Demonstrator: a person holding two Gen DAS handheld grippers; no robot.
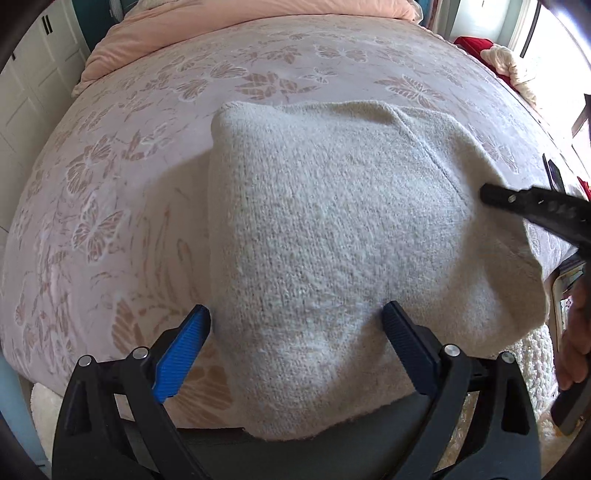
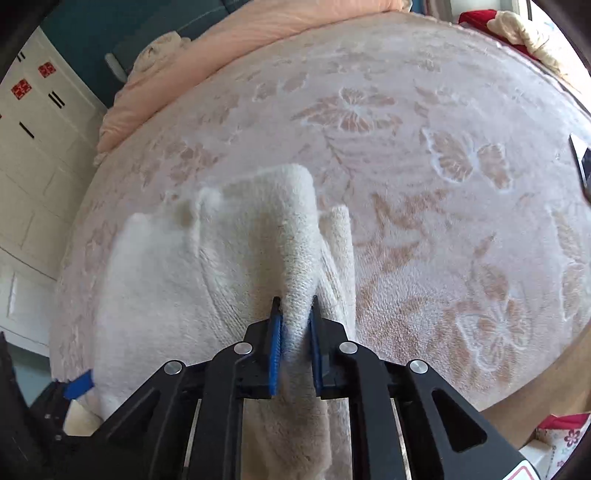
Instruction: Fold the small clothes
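Note:
A cream knitted garment (image 1: 332, 229) lies on the bed, partly folded, its near edge hanging over the bed's front edge. My left gripper (image 1: 295, 325) is open, its blue pads wide apart on either side of the garment's near part, holding nothing. My right gripper (image 2: 297, 306) is shut on a raised fold of the same garment (image 2: 291, 236), lifting it into a ridge. In the left wrist view the right gripper's black finger (image 1: 517, 203) reaches in over the garment's right side. The left gripper's blue pad (image 2: 79, 384) shows at the lower left of the right wrist view.
The bed is covered by a pink blanket with a butterfly pattern (image 1: 147, 147). A peach duvet (image 1: 221, 26) lies at the far end. White cabinets (image 2: 33, 147) stand to the left. Red and cream clothes (image 1: 498, 59) sit at the far right.

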